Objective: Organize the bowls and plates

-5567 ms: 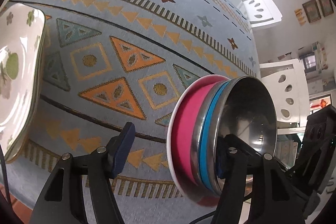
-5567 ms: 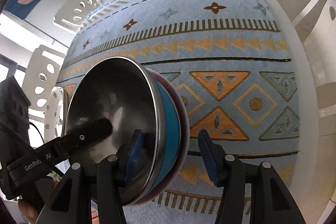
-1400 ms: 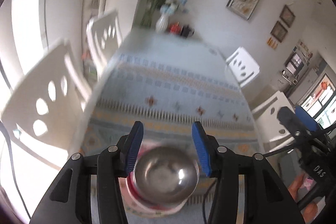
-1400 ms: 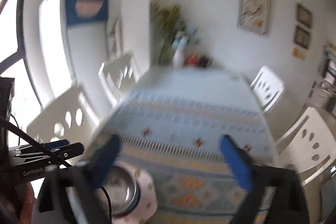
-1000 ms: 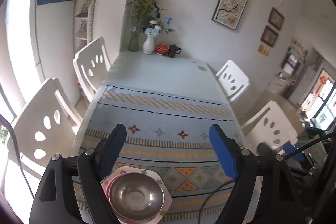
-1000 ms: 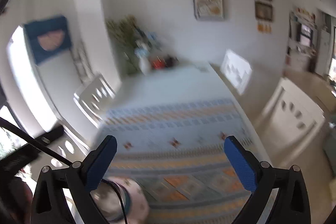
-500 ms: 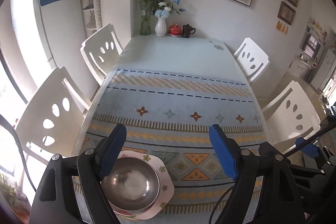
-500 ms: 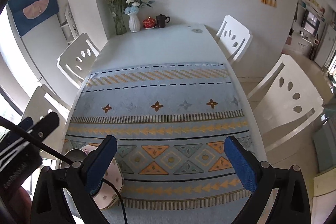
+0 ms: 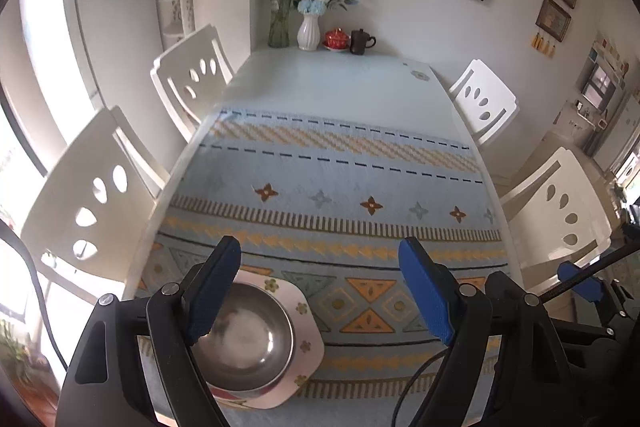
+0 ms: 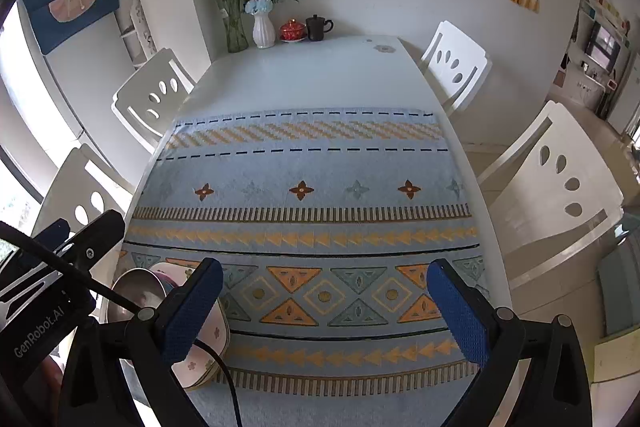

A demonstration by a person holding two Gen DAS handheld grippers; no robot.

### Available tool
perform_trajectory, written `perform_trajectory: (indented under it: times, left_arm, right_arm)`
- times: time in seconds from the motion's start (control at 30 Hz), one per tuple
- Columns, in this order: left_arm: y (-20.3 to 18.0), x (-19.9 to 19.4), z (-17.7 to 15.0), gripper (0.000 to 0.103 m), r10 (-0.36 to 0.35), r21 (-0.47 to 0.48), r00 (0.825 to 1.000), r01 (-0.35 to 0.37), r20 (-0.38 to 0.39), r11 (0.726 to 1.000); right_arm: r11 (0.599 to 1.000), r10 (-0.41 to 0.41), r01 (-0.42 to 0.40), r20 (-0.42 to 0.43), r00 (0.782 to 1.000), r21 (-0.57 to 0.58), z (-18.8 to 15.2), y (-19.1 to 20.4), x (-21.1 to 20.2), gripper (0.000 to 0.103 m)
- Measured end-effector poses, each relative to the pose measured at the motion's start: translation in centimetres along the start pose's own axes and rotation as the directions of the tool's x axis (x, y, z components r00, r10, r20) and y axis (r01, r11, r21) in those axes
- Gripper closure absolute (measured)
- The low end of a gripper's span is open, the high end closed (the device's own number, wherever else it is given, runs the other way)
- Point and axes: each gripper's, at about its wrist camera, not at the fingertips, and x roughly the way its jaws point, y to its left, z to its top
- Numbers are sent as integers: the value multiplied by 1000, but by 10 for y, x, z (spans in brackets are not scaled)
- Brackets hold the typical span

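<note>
My left gripper and right gripper hang released, the bowl stack below-left of both, nearer the left.

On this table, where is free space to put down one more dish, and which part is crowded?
The patterned cloth is bare from the stacked bowls on the floral plate across to its right edge. The plain tabletop before the vases is also free. Only the near left corner, holding the steel bowl, is crowded.

the left tool's finger hides the steel bowl's near-left rim.
</note>
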Motion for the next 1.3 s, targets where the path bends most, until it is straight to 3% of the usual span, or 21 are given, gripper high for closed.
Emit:
perform_trajectory:
  times: [0.5,0.8,1.3]
  left_arm:
    - [2,12,0,23,11,-1,1000,-11,-23,1000]
    - [-4,19,-1,23,131,99,991,-127,-38,987]
    - [1,17,-3,23,165,80,986,-163,-20,983]
  right_arm:
    - [1000,-11,10,-29,1000,-13,3,3,10,1]
    - [1000,2,-3,-35,999,-23,2,6,13,1]
    - [999,19,-21,-46,999,-30,1,9,17,1]
